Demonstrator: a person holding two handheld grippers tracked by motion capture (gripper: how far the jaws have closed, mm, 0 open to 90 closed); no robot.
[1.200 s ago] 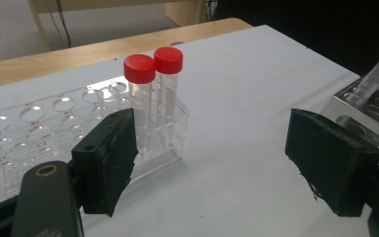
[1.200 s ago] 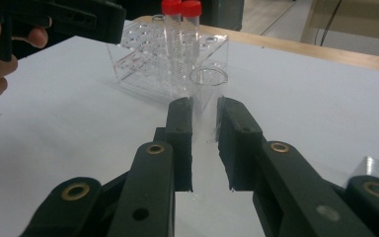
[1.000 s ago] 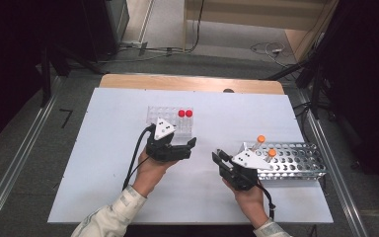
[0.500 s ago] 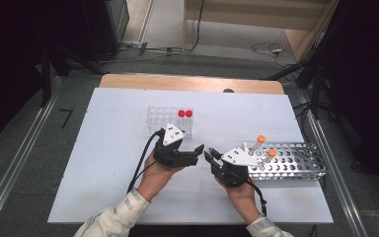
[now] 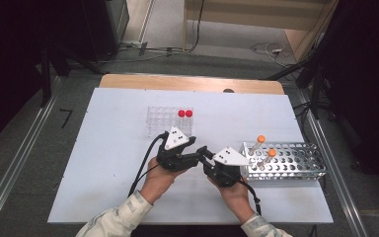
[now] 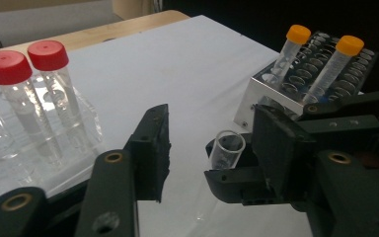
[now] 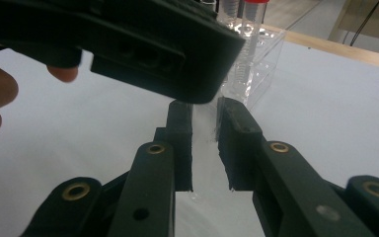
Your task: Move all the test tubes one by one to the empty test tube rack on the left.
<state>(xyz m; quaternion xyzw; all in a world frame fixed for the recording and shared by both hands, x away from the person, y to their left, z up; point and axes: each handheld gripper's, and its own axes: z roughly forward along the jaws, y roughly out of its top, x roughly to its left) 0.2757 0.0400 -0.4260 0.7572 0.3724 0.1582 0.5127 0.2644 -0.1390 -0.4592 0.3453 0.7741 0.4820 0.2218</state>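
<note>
right hand-held gripper [image 6: 256, 163] pinched clear tube [image 6: 225, 148] | left hand-held gripper [image 6: 212, 148] spread, jaws closing around it | risk: tube knocked loose, dropped on surface [image 5: 103, 163]

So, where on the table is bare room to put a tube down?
Bare: the left side of the table, left of the clear rack, and the far right corner behind the metal rack. Crowded: the middle front, where both hand-held grippers meet.

Clear uncapped tube [image 6: 225, 148], tilted, above white table [image 6: 187, 64]
</note>
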